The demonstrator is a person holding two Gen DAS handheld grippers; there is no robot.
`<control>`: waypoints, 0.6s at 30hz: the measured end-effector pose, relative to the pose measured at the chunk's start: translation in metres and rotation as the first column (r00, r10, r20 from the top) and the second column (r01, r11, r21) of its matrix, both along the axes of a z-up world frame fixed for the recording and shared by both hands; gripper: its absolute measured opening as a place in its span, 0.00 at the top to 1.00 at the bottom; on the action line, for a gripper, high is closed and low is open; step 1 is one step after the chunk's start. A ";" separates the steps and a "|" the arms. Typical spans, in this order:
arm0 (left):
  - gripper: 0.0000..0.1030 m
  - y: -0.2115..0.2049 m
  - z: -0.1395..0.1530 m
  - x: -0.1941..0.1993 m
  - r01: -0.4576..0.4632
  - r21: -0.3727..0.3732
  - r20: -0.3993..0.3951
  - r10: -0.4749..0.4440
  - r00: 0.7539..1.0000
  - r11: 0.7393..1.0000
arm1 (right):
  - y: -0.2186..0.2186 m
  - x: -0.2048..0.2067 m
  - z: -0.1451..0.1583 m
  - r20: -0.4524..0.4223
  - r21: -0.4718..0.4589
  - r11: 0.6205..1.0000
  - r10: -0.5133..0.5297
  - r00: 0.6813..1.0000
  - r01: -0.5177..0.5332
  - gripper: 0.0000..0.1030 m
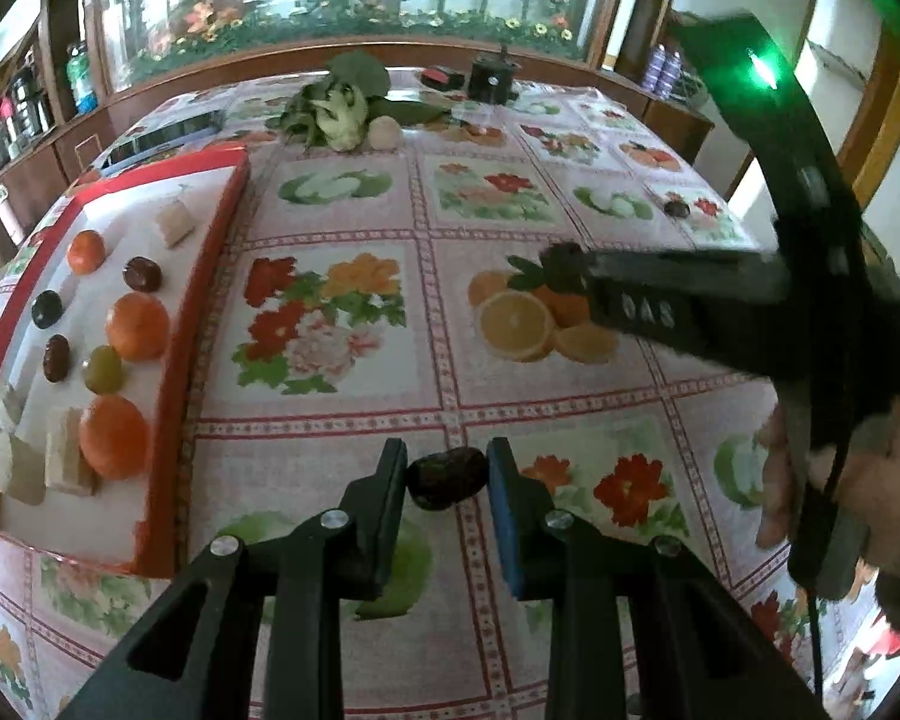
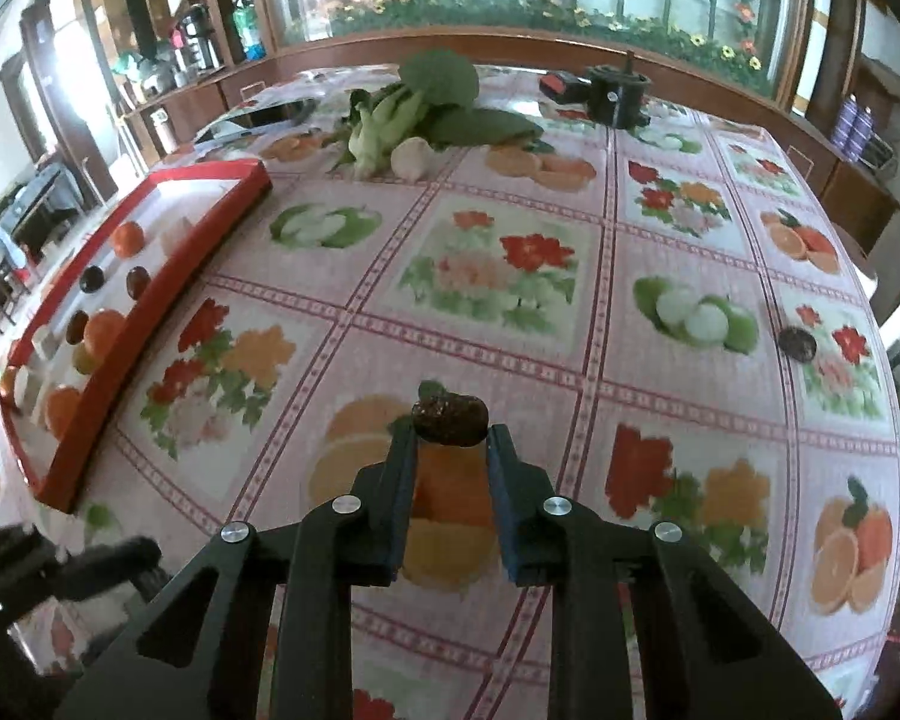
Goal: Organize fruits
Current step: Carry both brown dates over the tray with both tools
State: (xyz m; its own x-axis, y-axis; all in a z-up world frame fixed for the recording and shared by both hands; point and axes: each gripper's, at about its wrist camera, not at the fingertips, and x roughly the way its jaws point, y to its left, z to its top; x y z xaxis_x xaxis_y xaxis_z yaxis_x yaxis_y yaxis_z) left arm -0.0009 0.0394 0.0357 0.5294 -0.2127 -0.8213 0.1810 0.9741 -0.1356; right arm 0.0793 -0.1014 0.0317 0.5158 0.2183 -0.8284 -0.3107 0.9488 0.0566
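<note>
From the left wrist view, your left gripper (image 1: 447, 474) has its jaws pinching a dark date (image 1: 448, 478) near the close edge of the table (image 1: 342, 432); the red tray (image 1: 210, 276) lies to the left, already carrying several oranges (image 1: 137, 326), a green fruit (image 1: 103, 368), three dark fruits and some pale blocks; your right gripper (image 1: 561, 267) reaches in from the right, blurred, with a dark fruit at its tip, held by a hand (image 1: 858, 480); one more dark fruit sits far right on the cloth; leafy greens (image 1: 336, 99) lie at the far end.

From the right wrist view, your right gripper (image 2: 452, 441) has its jaws pressed onto a dark wrinkled date (image 2: 450, 420), just over the printed orange slices; the tray (image 2: 144, 312) is well apart to the left; a loose dark fruit (image 2: 797, 345) stays on the table at the right, untouched.

By my judgement you are well along: most fruit is in the tray; two held dates need placing, then the stray one needs collecting.
</note>
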 end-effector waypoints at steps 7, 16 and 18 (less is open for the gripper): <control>0.71 0.044 0.015 0.011 -0.084 -0.046 0.011 0.084 0.996 0.995 | 0.029 0.002 0.018 0.022 0.033 0.999 0.018 1.000 -0.019 0.78; 0.71 0.137 0.030 0.028 -0.277 -0.064 0.033 0.279 0.960 0.959 | 0.104 0.015 0.036 0.045 0.083 0.990 0.108 0.993 -0.111 0.78; 0.71 0.157 0.029 0.031 -0.318 -0.046 0.030 0.320 0.947 0.947 | 0.122 0.016 0.038 0.055 0.081 0.987 0.138 0.989 -0.142 0.78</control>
State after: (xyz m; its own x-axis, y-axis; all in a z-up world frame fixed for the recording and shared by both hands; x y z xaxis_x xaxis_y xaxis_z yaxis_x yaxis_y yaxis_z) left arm 0.0297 0.1969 0.0652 0.6048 -0.0599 -0.7942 -0.1328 0.9756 -0.1747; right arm 0.0956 0.0206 0.0697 0.5148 0.3590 -0.7785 -0.4441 0.8884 0.1160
